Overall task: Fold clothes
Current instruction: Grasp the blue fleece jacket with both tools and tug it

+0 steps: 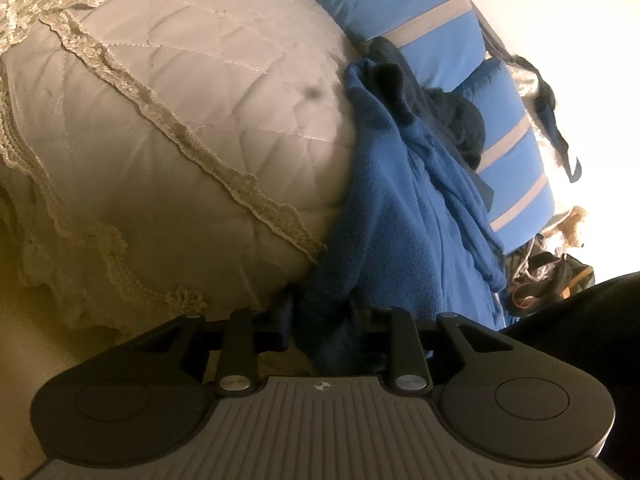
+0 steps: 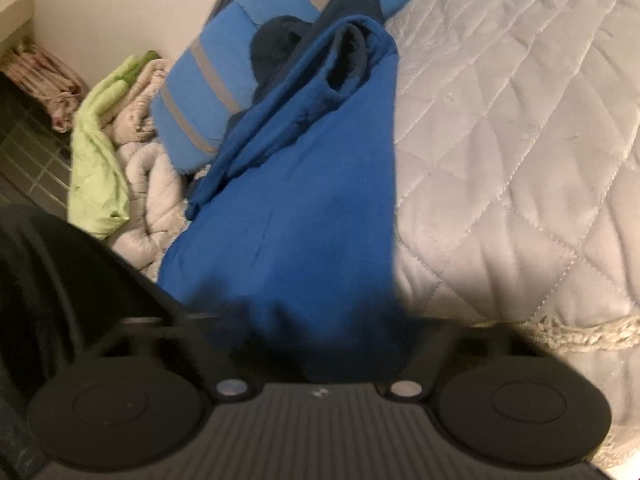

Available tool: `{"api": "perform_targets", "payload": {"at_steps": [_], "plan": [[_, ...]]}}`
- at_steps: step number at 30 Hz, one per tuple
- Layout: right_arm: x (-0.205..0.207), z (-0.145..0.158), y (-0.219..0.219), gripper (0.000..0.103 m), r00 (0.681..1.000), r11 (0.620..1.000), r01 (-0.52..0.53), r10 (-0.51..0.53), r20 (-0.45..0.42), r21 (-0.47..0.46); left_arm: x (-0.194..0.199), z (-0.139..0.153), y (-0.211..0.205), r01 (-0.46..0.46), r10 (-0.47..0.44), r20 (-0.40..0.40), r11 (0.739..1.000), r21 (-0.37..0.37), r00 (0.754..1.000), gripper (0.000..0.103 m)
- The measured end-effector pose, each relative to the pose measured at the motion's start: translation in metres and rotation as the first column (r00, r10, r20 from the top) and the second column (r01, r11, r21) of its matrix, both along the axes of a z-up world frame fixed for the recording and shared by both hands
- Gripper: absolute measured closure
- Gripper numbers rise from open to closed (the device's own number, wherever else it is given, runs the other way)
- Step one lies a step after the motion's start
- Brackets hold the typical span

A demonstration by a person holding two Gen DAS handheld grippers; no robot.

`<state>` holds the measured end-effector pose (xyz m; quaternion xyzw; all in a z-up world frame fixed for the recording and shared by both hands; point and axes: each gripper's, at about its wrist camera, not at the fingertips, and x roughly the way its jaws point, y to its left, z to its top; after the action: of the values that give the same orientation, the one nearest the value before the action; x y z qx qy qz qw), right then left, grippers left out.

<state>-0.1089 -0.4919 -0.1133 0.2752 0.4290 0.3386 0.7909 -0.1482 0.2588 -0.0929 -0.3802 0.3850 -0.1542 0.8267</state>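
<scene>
Blue fleece fills the middle of the left wrist view: the blue fleece garment (image 1: 404, 216) lies along the right side of the quilted grey bedspread with lace trim (image 1: 192, 112), running from near me to the far striped blue pillows (image 1: 404, 12), with a dark navy garment (image 1: 448, 116) bunched on its far end. My left tool (image 1: 322, 312) is clamped on the near hem, fingers close together with cloth between them. To fold well, I judge I should lift both corners level, keep the hem taut, and carry it far over the body so the edges meet.

From the right wrist view, the same fleece (image 2: 304, 216) stretches away from me, its far end rolled up. My right tool (image 2: 316, 344) has cloth bunched over the fingers, which are blurred and buried, so I cannot tell whether they are pressed together.

No containers show; left of the bed sits a pile of pale green and cream bedding (image 2: 116, 148).
</scene>
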Motion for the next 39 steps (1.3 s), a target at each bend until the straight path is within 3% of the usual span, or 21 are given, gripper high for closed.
{"api": "perform_targets", "payload": {"at_steps": [1,2,6,11,14,21,25,29,33,39], "plan": [[0.002,-0.002,0.003,0.089,0.999,0.999,0.028,-0.028,-0.023,-0.02,0.0,0.002,0.0,-0.003,0.003,-0.01,1.0,-0.006,1.0,0.083],[0.002,-0.001,0.004,0.089,0.999,0.999,0.033,-0.033,-0.023,-0.025,0.0,0.006,0.0,-0.008,0.007,-0.013,1.0,-0.021,1.0,0.085],[0.002,0.02,0.002,0.091,0.998,0.998,0.057,-0.057,0.018,-0.01,0.003,0.051,-0.003,0.025,-0.024,0.101,1.0,-0.006,0.995,0.086],[0.012,0.084,-0.002,0.092,0.983,0.992,0.116,-0.122,0.135,0.056,0.024,0.133,-0.011,0.052,-0.055,0.256,0.998,0.018,0.965,0.087],[0.024,0.127,0.0,0.092,0.967,0.986,0.139,-0.155,0.2,0.091,0.038,0.184,-0.026,0.054,-0.074,0.326,0.996,0.07,0.942,0.087],[0.028,0.201,0.007,0.092,0.936,0.977,0.171,-0.202,0.29,0.13,0.038,0.253,-0.042,0.044,-0.063,0.412,0.997,0.056,0.909,0.088],[0.01,0.216,0.011,0.092,0.934,0.978,0.17,-0.199,0.298,0.12,0.014,0.26,-0.037,0.073,-0.1,0.422,0.994,0.079,0.901,0.088],[-0.018,0.209,-0.005,0.092,0.941,0.976,0.173,-0.204,0.27,0.135,-0.018,0.249,-0.025,0.1,-0.123,0.406,0.992,0.078,0.906,0.088],[-0.047,0.193,-0.022,0.092,0.953,0.971,0.178,-0.211,0.216,0.161,-0.047,0.228,-0.015,0.109,-0.12,0.358,0.993,0.052,0.926,0.088],[-0.065,0.179,-0.021,0.092,0.974,0.97,0.175,-0.196,0.117,0.171,-0.056,0.203,-0.01,0.12,-0.113,0.252,0.993,-0.014,0.961,0.088]]}}
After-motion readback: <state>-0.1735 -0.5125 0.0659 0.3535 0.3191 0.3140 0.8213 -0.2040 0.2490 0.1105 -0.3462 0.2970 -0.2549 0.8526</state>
